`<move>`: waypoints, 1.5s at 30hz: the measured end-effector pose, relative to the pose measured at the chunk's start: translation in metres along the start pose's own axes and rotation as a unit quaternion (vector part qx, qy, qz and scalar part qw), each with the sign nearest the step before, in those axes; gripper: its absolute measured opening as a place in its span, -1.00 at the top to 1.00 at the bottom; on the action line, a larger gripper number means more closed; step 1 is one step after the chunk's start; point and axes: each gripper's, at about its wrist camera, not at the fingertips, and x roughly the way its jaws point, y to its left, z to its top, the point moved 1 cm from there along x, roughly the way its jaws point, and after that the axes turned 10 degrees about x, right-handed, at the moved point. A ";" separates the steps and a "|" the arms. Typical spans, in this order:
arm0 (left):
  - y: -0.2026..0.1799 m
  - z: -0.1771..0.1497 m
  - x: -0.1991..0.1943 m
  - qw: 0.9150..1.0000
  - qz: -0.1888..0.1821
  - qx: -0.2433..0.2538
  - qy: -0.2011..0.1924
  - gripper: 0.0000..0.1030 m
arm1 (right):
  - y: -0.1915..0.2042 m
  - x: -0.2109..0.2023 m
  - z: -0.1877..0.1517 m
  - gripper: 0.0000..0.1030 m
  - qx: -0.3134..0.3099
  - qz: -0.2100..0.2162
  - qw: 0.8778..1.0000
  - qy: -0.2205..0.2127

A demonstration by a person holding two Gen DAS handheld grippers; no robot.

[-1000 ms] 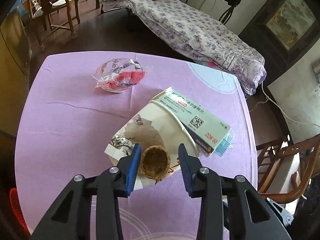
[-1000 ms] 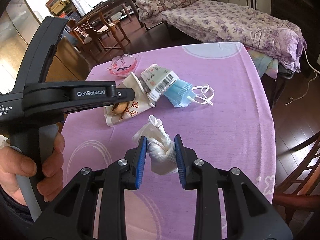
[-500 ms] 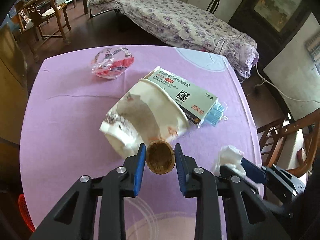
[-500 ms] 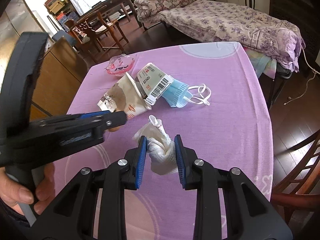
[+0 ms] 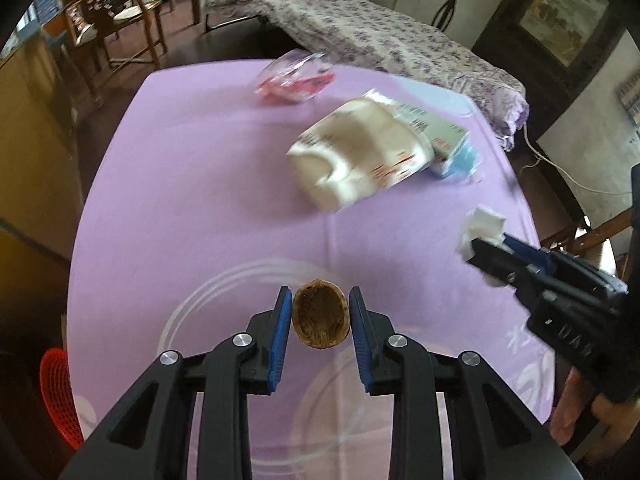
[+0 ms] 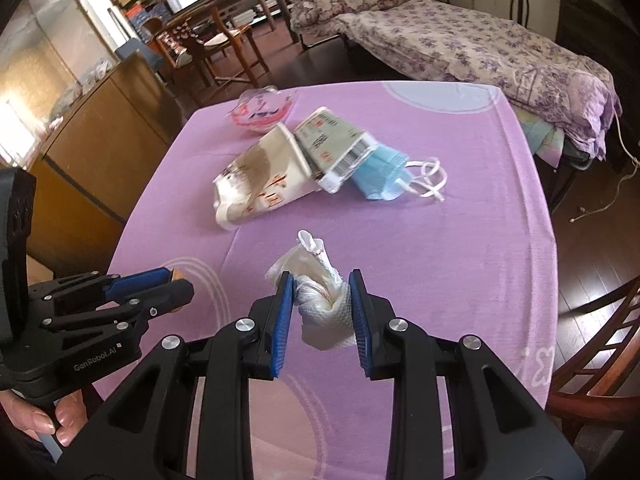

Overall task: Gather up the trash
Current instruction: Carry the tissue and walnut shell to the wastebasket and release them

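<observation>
A: Between the blue pads of the left gripper (image 5: 320,316), what is that brown thing?

B: A walnut shell half (image 5: 320,319), hollow side toward the camera. Both pads press its sides, so the gripper is clamped on it, narrow, above the purple tablecloth (image 5: 200,200).

A: And the right gripper (image 6: 322,304)?

B: Closed on a crumpled white tissue (image 6: 320,300); the wad fills the gap and a twisted tail sticks out toward twelve o'clock. In the left wrist view that same gripper shows at three o'clock from the shell, with the tissue at its tip.

A: What else lies on the cloth?

B: From the tissue, at about eleven o'clock, a crushed paper cup (image 6: 260,176) lies on its side. A medicine box (image 6: 336,148) rests against the cup's rim, and a blue face mask (image 6: 384,176) sits just beside the box, its white loops trailing toward three o'clock. Farther off, near the far edge, there is a clear plastic wrapper (image 6: 262,110) with red print.

A: Anything beside the table?

B: A red mesh basket (image 5: 58,392) at eight o'clock in the left wrist view, below the table edge. A hand (image 6: 40,426) grips the left gripper's handle at the lower left of the right wrist view.
</observation>
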 end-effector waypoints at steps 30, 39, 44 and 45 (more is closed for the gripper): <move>0.109 -0.095 -0.082 0.991 0.021 -0.111 -0.066 0.44 | 0.113 -0.024 -0.085 0.41 -0.094 0.064 0.993 0.022; 0.179 -0.152 -0.122 0.977 0.039 -0.188 -0.094 0.44 | 0.199 -0.022 -0.109 0.41 -0.175 0.108 0.977 0.055; 0.229 -0.194 -0.132 0.965 0.066 -0.236 -0.089 0.44 | 0.272 -0.013 -0.127 0.41 -0.244 0.137 0.957 0.079; 0.238 -0.200 -0.133 0.963 0.070 -0.245 -0.088 0.44 | 0.284 -0.011 -0.130 0.41 -0.255 0.141 0.953 0.083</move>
